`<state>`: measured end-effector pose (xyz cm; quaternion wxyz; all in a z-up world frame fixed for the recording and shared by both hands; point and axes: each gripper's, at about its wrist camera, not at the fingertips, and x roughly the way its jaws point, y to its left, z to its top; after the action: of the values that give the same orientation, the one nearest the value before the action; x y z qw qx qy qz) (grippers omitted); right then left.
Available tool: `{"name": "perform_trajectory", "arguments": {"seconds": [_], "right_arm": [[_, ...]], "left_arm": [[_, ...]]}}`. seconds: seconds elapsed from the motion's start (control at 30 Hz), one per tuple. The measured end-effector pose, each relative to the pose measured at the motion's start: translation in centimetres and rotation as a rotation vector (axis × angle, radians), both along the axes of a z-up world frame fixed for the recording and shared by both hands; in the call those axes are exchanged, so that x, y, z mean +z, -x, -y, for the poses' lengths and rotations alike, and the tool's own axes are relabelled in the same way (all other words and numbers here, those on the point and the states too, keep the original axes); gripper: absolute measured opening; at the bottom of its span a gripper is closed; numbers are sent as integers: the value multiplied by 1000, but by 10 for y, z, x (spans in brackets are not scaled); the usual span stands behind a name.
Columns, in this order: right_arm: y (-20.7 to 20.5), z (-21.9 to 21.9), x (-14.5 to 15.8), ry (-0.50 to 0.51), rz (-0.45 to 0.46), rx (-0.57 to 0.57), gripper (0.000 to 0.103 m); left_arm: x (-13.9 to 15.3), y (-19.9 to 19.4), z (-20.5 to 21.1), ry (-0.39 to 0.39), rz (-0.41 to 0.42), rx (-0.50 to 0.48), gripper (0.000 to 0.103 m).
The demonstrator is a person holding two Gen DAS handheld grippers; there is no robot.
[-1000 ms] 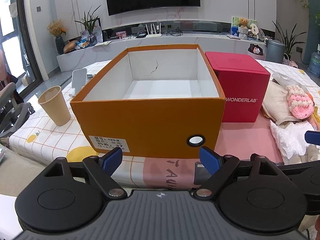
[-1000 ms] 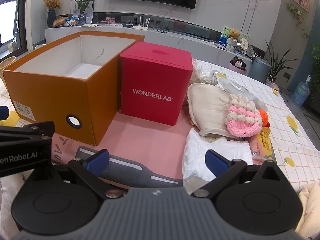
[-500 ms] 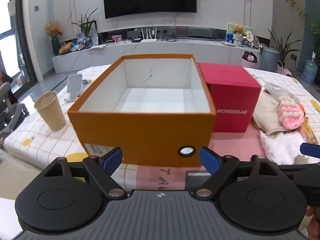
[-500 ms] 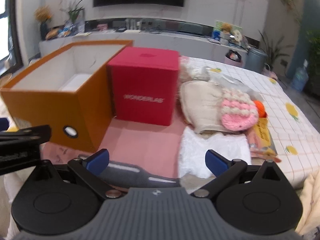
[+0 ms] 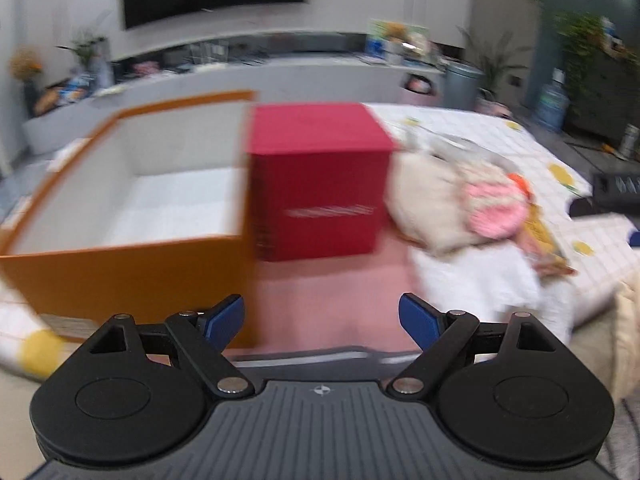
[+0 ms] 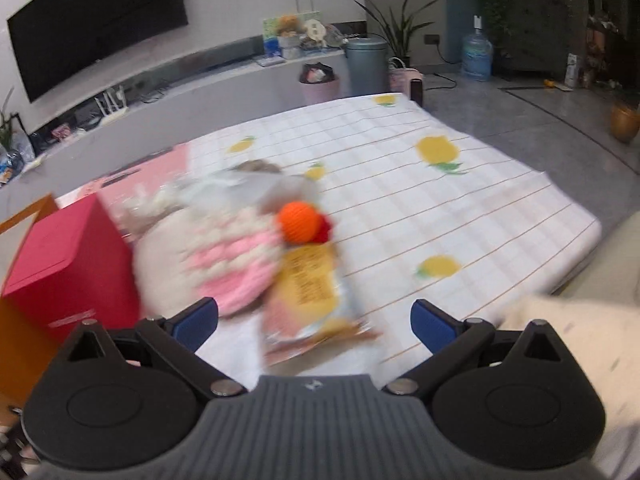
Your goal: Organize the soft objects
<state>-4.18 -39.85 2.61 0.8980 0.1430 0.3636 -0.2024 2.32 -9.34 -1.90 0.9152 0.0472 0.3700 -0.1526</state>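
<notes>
An open orange box (image 5: 120,216) with a white inside stands on the table, a red box (image 5: 316,184) tight against its right side. Right of the red box lies a heap of soft things: a cream cloth (image 5: 424,196), a pink and white knitted piece (image 6: 236,264), an orange ball (image 6: 299,223), a yellow packet (image 6: 312,292) and a white cloth (image 5: 476,276). My left gripper (image 5: 321,319) is open, held in front of the red box. My right gripper (image 6: 314,322) is open above the packet, nothing between its fingers. Both views are blurred.
The tablecloth (image 6: 420,200) with lemon prints stretches to the right of the heap. A pink mat (image 5: 320,300) lies under the boxes. Behind the table run a low white cabinet (image 5: 240,76) and a wall television (image 6: 96,28). A grey bin (image 6: 366,66) stands on the floor.
Both grippers have swung to the right. The left view now centres on the red box instead of the orange one; the right view now looks over the soft heap. Both stay open.
</notes>
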Motion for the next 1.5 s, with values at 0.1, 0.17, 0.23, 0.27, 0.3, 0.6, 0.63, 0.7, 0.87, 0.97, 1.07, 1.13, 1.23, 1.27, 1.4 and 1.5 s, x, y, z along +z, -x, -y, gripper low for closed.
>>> {"name": "perform_trajectory", "arguments": {"seconds": [0.1, 0.17, 0.23, 0.27, 0.3, 0.6, 0.63, 0.7, 0.87, 0.97, 1.07, 1.13, 1.23, 1.27, 1.4, 1.5], "right_arm": [[-15, 19, 3, -19, -44, 18, 100], [-36, 28, 7, -44, -74, 108, 100], [-61, 32, 2, -60, -131, 190, 100], [-71, 35, -2, -68, -155, 222, 100], [-82, 37, -10, -79, -195, 243, 100], [-49, 73, -40, -279, -227, 168, 100], [-41, 84, -43, -390, -196, 144, 100], [-37, 99, -52, -531, -184, 105, 86], [-41, 80, -54, -362, -280, 171, 29], [-42, 66, -58, -306, -331, 230, 12], [-43, 62, -61, -146, -388, 187, 10], [-42, 68, -62, -160, -388, 183, 8], [-47, 63, -64, -141, -397, 202, 8], [-50, 61, -65, -148, -386, 218, 9], [-58, 48, -65, -145, -373, 263, 11], [-59, 42, -65, -168, -361, 295, 11]], "left_arm": [[-17, -10, 35, -6, -74, -117, 102], [-27, -18, 53, -50, -93, -132, 102], [-32, -23, 57, -36, -105, -114, 102], [-32, -26, 56, -2, -118, -110, 102], [-32, -28, 55, 37, -139, -111, 102], [-44, -53, 58, 195, -279, -147, 102], [-47, -59, 63, 198, -291, -154, 102], [-47, -61, 65, 211, -297, -173, 102], [-45, -67, 67, 248, -324, -205, 102], [-46, -73, 62, 292, -350, -207, 102], [-45, -77, 59, 297, -359, -232, 102], [-44, -78, 60, 292, -349, -251, 102], [-49, -87, 61, 316, -400, -252, 102], [-51, -90, 62, 326, -417, -258, 102], [-53, -103, 67, 374, -447, -263, 102], [-50, -109, 73, 374, -464, -282, 102]]}}
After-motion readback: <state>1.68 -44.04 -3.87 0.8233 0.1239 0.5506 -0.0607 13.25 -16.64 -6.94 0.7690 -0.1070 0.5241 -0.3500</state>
